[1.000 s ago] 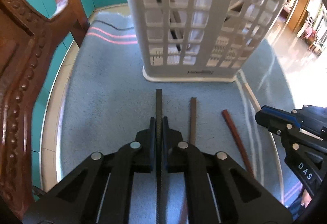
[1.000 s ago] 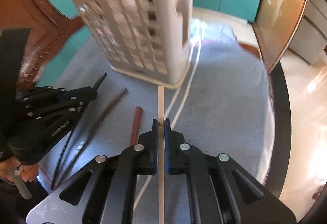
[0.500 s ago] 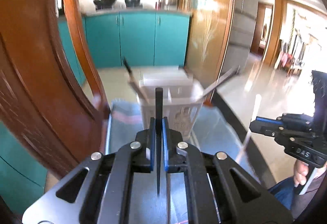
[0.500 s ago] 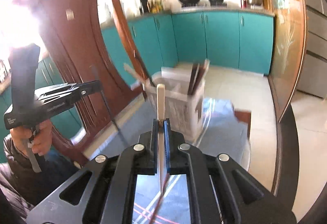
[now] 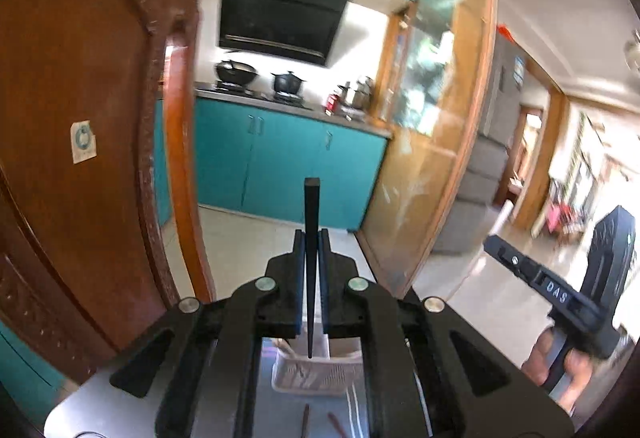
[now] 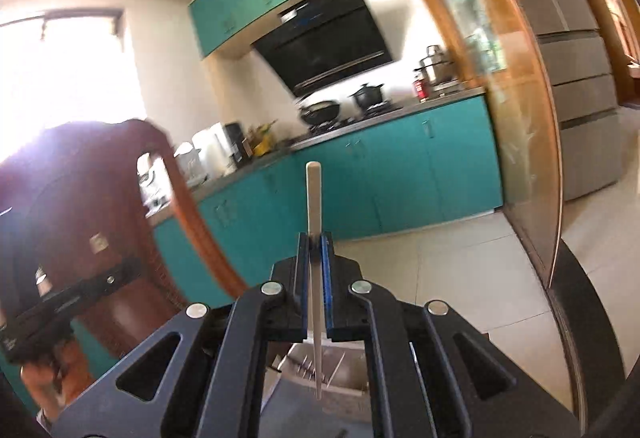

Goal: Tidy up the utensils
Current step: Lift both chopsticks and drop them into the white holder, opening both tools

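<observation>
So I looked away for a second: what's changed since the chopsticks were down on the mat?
Both grippers rose and tilted up: the left gripper lifted the black chopstick, the right gripper the pale chopstick, now above the white basket. Grips unchanged; two chopsticks remain below.

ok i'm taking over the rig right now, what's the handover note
Left gripper: shut on a black chopstick, held above the white basket.
Right gripper: shut on a pale chopstick, also above the basket.
Done: both sticks are off the table; some utensils already stand in the basket.
Left: drop these two in, then collect the brown chopstick and the red chopstick lying in front of the basket.
</observation>
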`<state>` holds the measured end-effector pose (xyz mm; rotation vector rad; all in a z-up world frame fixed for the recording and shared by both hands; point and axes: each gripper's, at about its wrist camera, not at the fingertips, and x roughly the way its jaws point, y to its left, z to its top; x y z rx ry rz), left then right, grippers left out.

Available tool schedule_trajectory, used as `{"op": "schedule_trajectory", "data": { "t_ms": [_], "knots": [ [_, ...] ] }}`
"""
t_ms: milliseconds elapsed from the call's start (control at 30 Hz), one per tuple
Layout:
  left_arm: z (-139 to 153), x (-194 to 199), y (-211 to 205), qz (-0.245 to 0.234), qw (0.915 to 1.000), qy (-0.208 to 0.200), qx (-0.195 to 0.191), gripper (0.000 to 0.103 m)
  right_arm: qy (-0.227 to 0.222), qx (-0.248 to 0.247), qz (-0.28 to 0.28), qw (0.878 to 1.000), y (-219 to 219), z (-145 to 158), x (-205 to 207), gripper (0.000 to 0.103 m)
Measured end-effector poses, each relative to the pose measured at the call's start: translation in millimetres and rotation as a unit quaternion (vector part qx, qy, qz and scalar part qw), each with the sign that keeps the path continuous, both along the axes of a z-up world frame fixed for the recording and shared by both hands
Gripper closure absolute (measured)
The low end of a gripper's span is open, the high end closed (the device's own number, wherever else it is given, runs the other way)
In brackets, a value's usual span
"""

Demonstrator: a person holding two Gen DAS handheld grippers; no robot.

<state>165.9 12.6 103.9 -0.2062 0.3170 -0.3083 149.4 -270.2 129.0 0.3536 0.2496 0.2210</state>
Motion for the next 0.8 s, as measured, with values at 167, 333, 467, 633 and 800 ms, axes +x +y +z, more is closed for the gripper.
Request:
{"op": "schedule_trajectory", "data": {
  "t_ms": [167,333,467,633,800],
  "knots": [
    [-14.6,29.2,-1.2,0.017,0.9997,0.01,-0.016,0.096,-0.001,0.0,-0.035,0.999,1.4,-25.1,20.3,0.096],
    [-37.9,55.0,-22.3,0.035,0.9985,0.031,0.027,0.096,0.027,-0.026,-0.036,0.999,10.9,-51.9,36.3,0.096],
    [-49.5,63.6,-35.3,0.039,0.9972,0.041,0.048,0.096,0.038,-0.052,-0.029,0.998,20.5,-60.9,32.6,0.096],
    [-60.5,64.7,-48.6,0.043,0.9951,0.038,0.081,0.096,0.035,-0.089,-0.021,0.995,36.4,-72.1,21.7,0.097],
    [-70.3,68.5,-56.3,0.047,0.9926,0.04,0.105,0.096,0.036,-0.108,-0.013,0.993,43.8,-78.4,17.9,0.097]
  ]
}}
